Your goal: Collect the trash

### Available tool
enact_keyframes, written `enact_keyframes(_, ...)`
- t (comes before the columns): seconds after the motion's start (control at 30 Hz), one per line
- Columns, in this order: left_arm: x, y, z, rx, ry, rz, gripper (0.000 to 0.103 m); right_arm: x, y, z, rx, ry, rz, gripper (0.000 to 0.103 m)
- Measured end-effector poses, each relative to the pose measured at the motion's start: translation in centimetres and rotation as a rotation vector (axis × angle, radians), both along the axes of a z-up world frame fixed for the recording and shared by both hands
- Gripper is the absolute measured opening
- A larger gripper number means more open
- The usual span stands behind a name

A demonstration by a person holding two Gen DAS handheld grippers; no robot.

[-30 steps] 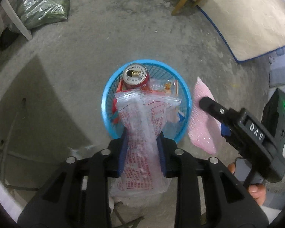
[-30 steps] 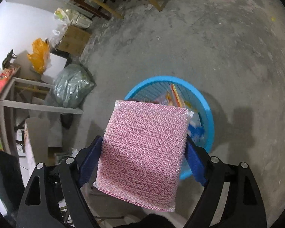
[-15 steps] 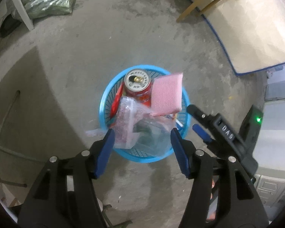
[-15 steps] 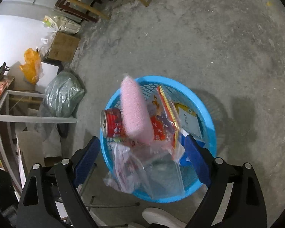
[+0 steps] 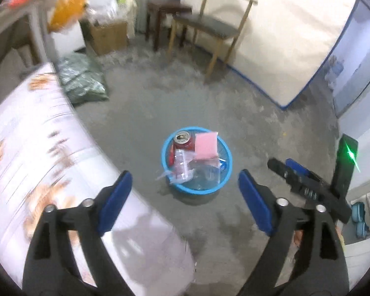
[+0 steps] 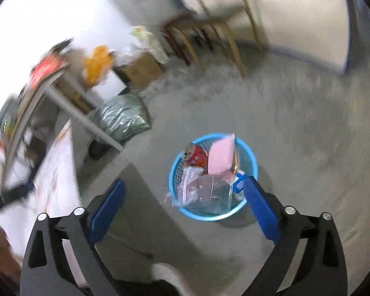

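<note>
A blue basket (image 5: 225, 170) (image 6: 250, 159) stands on the concrete floor below both grippers. In it lie a red can (image 5: 183, 141) (image 6: 194, 154), a pink sponge (image 5: 206, 146) (image 6: 220, 156) and clear plastic bags (image 5: 197, 171) (image 6: 207, 193). My left gripper (image 5: 185, 185) hangs high above the basket with its jaws opening wide and nothing between them. My right gripper (image 6: 183, 193) is also well above the basket, jaws opening, nothing held. The right gripper (image 5: 301, 177) also shows at the right of the left wrist view.
A white table with a patterned cloth (image 5: 37, 153) (image 6: 59, 153) lies at the left. A grey-green bag (image 5: 82, 80) (image 6: 122, 117), a cardboard box (image 5: 108, 35), wooden chairs (image 5: 209, 24) and a leaning mattress (image 5: 283, 37) stand farther back. A shoe toe (image 6: 167, 275) shows at the bottom.
Both grippers let go: the printed plastic bag and the pink sponge dropped into the basket. Both hands then rose and tilted up, so the basket looks smaller and the room shows.
</note>
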State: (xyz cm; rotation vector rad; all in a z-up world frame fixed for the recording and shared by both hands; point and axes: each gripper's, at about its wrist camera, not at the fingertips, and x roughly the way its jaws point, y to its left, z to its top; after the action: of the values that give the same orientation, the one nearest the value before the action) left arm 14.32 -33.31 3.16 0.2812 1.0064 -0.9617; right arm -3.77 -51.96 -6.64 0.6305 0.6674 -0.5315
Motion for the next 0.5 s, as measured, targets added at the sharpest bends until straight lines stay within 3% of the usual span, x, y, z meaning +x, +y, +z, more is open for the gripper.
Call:
enact_keyframes(0.1, -2.8, 5.9, 2.2, -0.050, -0.030, 0.105, 0.093, -1.6, 5.6, 3.6, -0.131, 0.007, 0.046, 0.096)
enact_keyframes(0.27, -6.4, 11.2, 2.0, -0.053, -0.042, 0.250, 0.094, -4.4, 12.2, 6.4, -0.287, 0.032, 0.036, 0.097)
enact_keyframes(0.37, -8.4, 13.3, 1.2, -0.059, -0.063, 0.312, 0.094, -5.6, 14.9, 6.6, -0.364, 0.083, 0.013, 0.097)
enact_keyframes(0.5, -10.9, 14.9, -0.3, 0.010, -0.205, 0.386, 0.094, -6.1, 17.5, 5.5, -0.439, 0.219, 0.000, 0.097)
